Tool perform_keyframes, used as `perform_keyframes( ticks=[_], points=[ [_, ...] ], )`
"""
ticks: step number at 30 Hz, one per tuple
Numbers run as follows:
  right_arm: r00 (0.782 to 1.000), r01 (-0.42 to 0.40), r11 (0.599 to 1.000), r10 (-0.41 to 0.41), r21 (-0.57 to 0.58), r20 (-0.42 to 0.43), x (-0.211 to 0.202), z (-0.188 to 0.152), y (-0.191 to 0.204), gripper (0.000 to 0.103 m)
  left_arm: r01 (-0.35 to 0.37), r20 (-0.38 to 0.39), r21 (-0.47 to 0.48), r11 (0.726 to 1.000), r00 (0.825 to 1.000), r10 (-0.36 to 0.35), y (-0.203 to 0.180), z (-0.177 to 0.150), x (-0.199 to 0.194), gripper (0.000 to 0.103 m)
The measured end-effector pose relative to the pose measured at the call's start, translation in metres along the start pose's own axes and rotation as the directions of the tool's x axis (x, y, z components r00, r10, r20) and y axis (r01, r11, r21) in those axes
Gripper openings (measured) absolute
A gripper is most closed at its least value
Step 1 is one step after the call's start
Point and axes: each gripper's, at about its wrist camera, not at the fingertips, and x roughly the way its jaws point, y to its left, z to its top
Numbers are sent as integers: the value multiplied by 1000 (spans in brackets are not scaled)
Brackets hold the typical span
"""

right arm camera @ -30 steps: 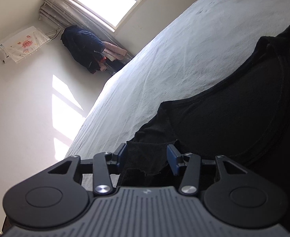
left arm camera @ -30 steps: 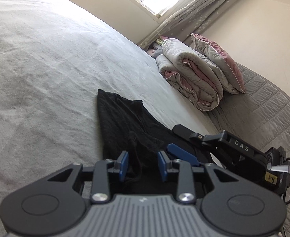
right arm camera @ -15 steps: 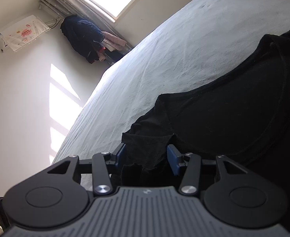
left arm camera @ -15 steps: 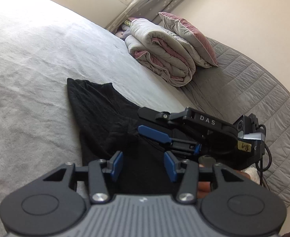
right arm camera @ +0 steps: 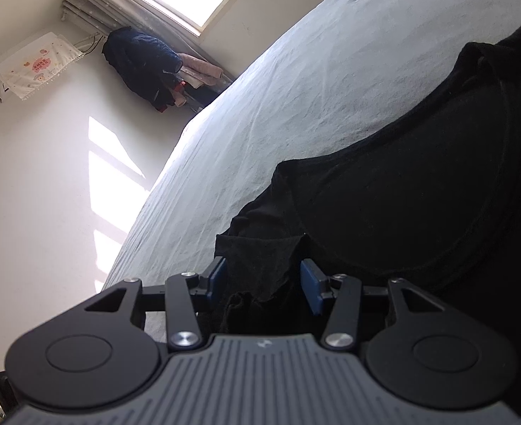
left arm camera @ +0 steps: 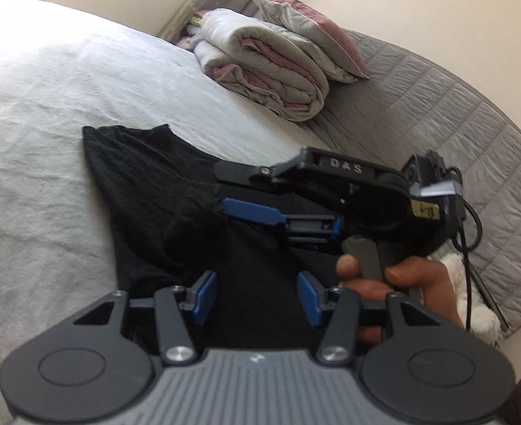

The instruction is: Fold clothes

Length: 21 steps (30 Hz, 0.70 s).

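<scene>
On the left, a pale sheet (left arm camera: 48, 81) is seen spread over the bed, and a black garment (left arm camera: 161, 191) lies on it, partly flattened, with one corner laid out towards the far side. The left gripper (left arm camera: 257, 297) is held just above the near part of the garment; its jaws are opening, and although black cloth is seen behind the gap, no cloth appears to be pressed by the blue pads (left arm camera: 203, 295).

Further right, the right gripper (left arm camera: 257, 212) is seen from the side, carried in a hand (left arm camera: 398, 283). In its own view, a bunched fold of the garment (right arm camera: 420, 184) is seen between the half-open jaws of the right gripper (right arm camera: 264, 283); whether the pads press on it cannot be told, since the cloth is dark and loose there.

At the far right, a rolled quilt (left arm camera: 271, 71) and a pillow (left arm camera: 306, 39) rest on a grey quilted mat (left arm camera: 437, 106), well apart from the garment.

The folding is judged to be at an early or middle stage: the garment is laid out on the bed with some layers overlapped near the grippers, but no neat, compact fold is shown. Smoothing and further folds are judged to remain.
</scene>
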Motion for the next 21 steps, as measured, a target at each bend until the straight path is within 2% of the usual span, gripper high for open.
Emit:
perform_keyframes(
  ticks=[2, 4, 7, 8, 10, 12, 14, 17, 19, 21],
  points=[
    [1000, 1, 1000, -1, 5, 3, -1, 1, -2, 50, 9, -17, 50, 999, 1000, -8, -9, -1, 3, 54],
    [1000, 0, 1000, 0, 10, 1, -2, 0, -2, 50, -8, -12, 48, 999, 1000, 9, -9, -2, 3, 57],
    [1000, -3, 1000, 3, 7, 3, -4, 1, 0, 50, -83, 69, -21, 996, 994, 84, 1, 2, -6, 57],
    [1000, -5, 1000, 5, 8, 5, -4, 1, 0, 50, -117, 118, -39, 992, 986, 121, 3, 3, -10, 57],
    [1000, -9, 1000, 8, 10, 8, -5, 1, 1, 50, -197, 225, -74, 978, 952, 209, 3, 6, -15, 59],
    [1000, -8, 1000, 7, 20, 11, -5, 1, -1, 50, -255, 274, -92, 963, 923, 270, 2, 7, -13, 60],
    [1000, 0, 999, -1, 33, 16, -4, 0, -3, 50, -298, 266, -75, 952, 914, 307, -2, 9, -6, 60],
    [999, 6, 999, -7, 40, 37, -2, -1, -7, 43, -356, 222, -47, 933, 907, 357, -5, 10, 6, 58],
    [999, 9, 999, -11, 34, 51, 0, -3, -8, 39, -385, 197, -44, 922, 901, 386, -4, 10, 10, 47],
    [998, 22, 1000, -22, 4, 63, 3, -6, -6, 33, -386, 194, -41, 922, 902, 386, -5, 10, 10, 39]
  ],
)
